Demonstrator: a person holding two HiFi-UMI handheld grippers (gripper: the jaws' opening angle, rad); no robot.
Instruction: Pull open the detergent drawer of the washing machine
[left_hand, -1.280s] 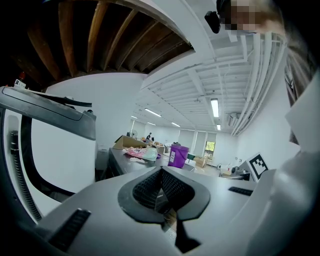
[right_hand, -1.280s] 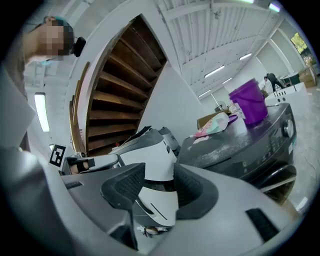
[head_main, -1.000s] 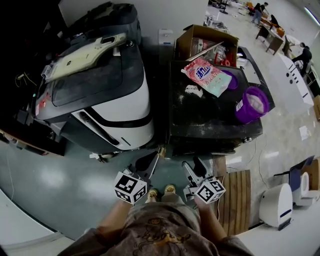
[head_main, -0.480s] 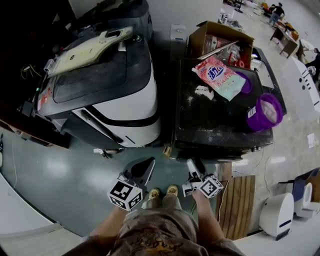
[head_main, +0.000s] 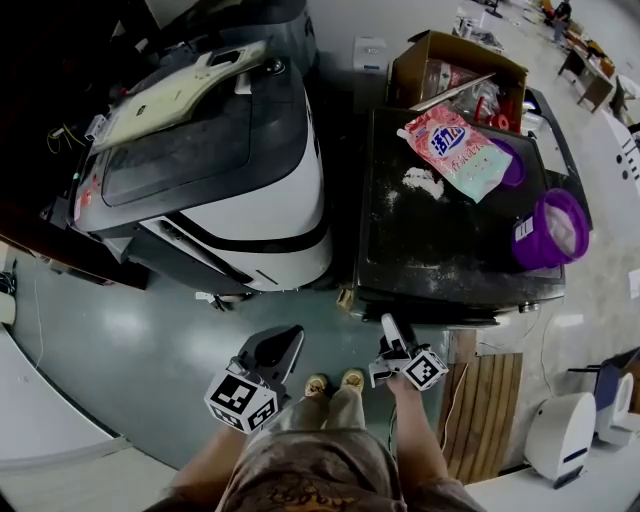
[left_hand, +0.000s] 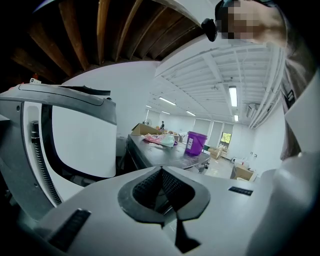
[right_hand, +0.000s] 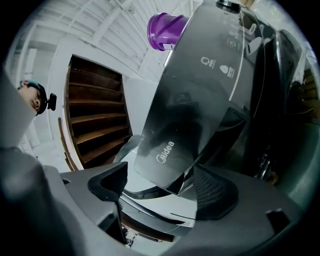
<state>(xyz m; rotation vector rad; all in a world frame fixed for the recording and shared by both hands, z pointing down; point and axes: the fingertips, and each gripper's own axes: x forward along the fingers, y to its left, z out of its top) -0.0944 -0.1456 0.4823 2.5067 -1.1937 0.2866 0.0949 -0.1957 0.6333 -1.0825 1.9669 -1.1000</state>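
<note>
The dark washing machine (head_main: 440, 250) stands at right in the head view. Its glossy front panel (right_hand: 185, 125) with white brand lettering fills the right gripper view. My right gripper (head_main: 388, 326) hangs just before the machine's front left corner. It (right_hand: 165, 187) is open and its jaws have just been opening. The panel's lower corner shows in the gap, and neither pad (right_hand: 216, 194) touches it. My left gripper (head_main: 288, 334) is held lower left of it, over the floor. In its own view the left gripper (left_hand: 161, 172) is shut on nothing.
A white and grey machine (head_main: 250, 200) stands close on the left. On the washer's top lie a pink detergent bag (head_main: 460, 140) and a purple bucket (head_main: 550, 230); a cardboard box (head_main: 450, 70) sits behind. Wooden slats (head_main: 480, 400) lie at right, by the person's feet (head_main: 335, 382).
Both grippers have sunk in front of the machines. The right one has rolled, so its marker cube shows another face. The left one has dropped a little.
</note>
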